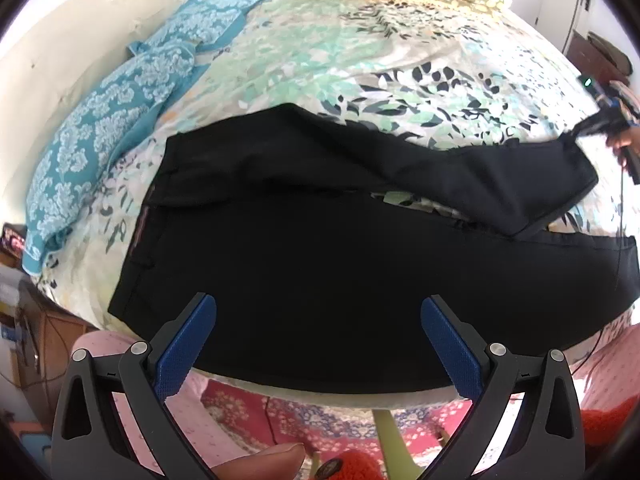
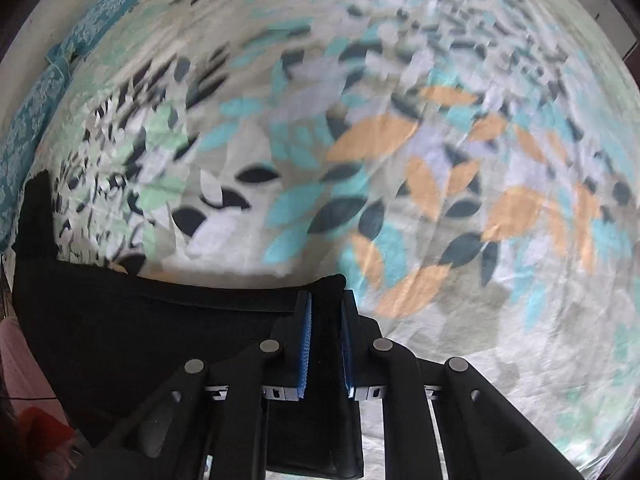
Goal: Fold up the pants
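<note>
Pants (image 1: 304, 248) lie spread on the bed (image 1: 360, 56). Left gripper (image 1: 318, 312) hovers above them, jaws spread; right gripper (image 2: 325, 300) pinches a leg hem, surroundings motion-blurred.

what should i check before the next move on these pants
1. Right gripper shut on the black pants at the leg hem: ok.
2. Left gripper open and holding nothing, hovering over the near leg: ok.
3. Near leg lying flat on the leaf-print bedsheet: ok.
4. Far leg aligned over the near leg: not ok, sheet shows in a gap between them.
5. Waistband flat: not ok, its far corner looks rumpled.
6. Cloth clear of the teal patterned fabric: ok.
</note>
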A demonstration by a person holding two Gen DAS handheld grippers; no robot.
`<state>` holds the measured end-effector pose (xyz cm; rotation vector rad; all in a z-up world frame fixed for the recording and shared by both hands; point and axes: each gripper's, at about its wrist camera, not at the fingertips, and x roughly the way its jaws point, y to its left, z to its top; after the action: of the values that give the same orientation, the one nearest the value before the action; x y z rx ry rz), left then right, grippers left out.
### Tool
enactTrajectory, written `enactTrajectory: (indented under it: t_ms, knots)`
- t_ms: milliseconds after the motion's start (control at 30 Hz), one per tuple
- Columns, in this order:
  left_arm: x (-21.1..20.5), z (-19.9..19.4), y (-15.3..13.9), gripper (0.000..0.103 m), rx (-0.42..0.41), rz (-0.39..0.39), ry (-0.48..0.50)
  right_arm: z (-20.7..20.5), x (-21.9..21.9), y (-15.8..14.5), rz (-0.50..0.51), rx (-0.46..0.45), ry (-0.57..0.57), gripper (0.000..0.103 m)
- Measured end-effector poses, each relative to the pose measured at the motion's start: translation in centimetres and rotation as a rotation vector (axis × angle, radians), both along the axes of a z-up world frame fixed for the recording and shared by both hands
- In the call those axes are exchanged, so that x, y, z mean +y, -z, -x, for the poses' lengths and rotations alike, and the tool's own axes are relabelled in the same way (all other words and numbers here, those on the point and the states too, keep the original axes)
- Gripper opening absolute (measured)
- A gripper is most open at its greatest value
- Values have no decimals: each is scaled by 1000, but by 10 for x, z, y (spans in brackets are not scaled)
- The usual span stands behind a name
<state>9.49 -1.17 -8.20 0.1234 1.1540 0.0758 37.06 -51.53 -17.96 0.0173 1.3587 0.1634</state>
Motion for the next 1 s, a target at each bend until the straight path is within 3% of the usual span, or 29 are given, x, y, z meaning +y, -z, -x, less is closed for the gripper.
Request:
enactTrajectory:
  t_ms: [100,167,233,300,333,367,500,567,700,867,933,1000]
  knots:
    - [-4,-5,0,103,-1,2,1,-9,-51,-60,60,-219,177,14]
    - [-12,-5,-2,103,-15,-5,15,-9,-87,-82,77,-310,298,14]
    - [-19,-4,-3,103,-22,-9,33,-10,-104,-84,76,-359,359,15]
    - [-26,-4,1,103,-4,-8,48,-13,-93,-66,134,-347,368,24]
    - [-28,-5,2,103,5,-7,52,-14,-88,-57,147,-319,368,51]
    - [-31,-5,4,102,14,-6,57,-11,-84,-48,157,-306,368,67]
    - [-39,-4,5,103,14,-16,90,9,-82,-21,138,-267,381,67]
    - [-38,-5,8,103,11,-27,97,20,-81,-14,69,-243,371,67]
    - [-19,-41,23,103,-53,-45,107,51,-28,-20,-97,-250,264,67]
    - [30,-136,57,103,-165,-92,-27,116,47,-28,-278,-284,219,69]
    - [56,-177,89,103,-130,-148,-120,148,71,-33,-319,-289,207,69]
    - [94,-207,138,103,-5,-254,-254,182,92,-40,-315,-298,188,69]
